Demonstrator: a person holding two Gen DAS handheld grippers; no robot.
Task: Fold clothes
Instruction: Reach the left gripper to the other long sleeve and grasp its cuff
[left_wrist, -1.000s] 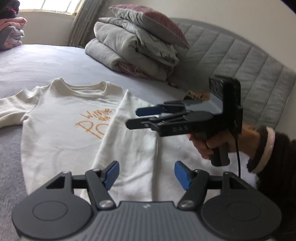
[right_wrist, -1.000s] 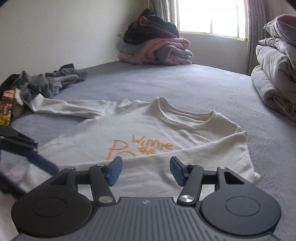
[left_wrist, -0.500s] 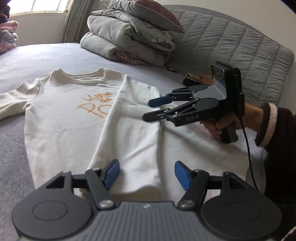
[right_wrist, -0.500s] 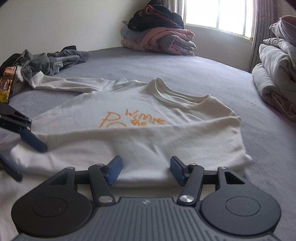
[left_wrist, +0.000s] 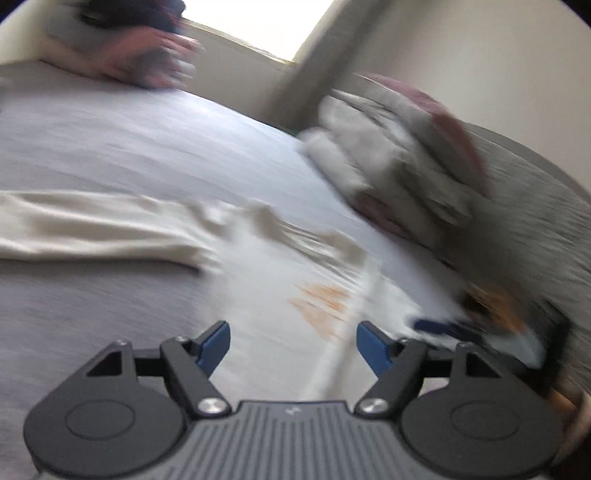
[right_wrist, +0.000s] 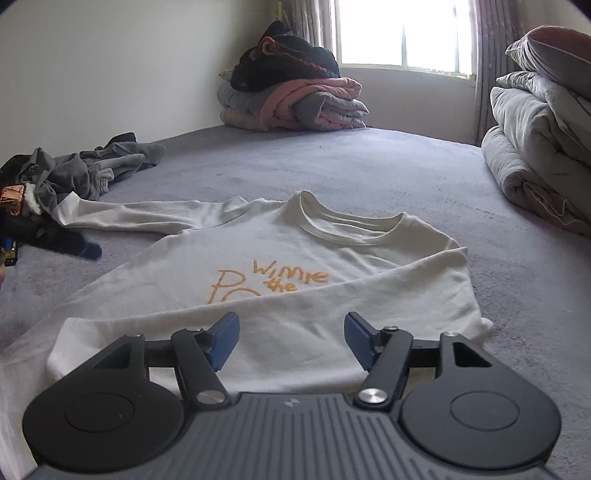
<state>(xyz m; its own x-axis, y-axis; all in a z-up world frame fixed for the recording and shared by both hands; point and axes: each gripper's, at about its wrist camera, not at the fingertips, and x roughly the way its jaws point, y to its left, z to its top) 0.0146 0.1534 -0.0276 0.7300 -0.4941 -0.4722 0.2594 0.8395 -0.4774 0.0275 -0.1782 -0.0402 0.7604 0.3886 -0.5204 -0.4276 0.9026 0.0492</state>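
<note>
Cream sweatshirt (right_wrist: 303, 266) is your landmark: it lies flat on the grey bed cover (right_wrist: 369, 166), neck hole toward the window, orange lettering face up. Its near side is folded over the front, and the fold edge cuts across the bottom of the lettering. One long sleeve (right_wrist: 129, 218) stretches out from the sweatshirt's far left side toward a heap of grey clothes (right_wrist: 88, 170).

Your right gripper (right_wrist: 289, 338) hovers over the folded panel at the sweatshirt's near edge, its blue-padded fingers (right_wrist: 223, 339) spread wide with nothing between them. Your left gripper (left_wrist: 293, 349) is likewise released and empty above the sweatshirt; that view is badly motion-blurred.

Beyond the sweatshirt's collar sits a stack of folded clothes (right_wrist: 295, 96) under the window. Right of the sweatshirt, rolled grey bedding (right_wrist: 535, 155) is piled up.
</note>
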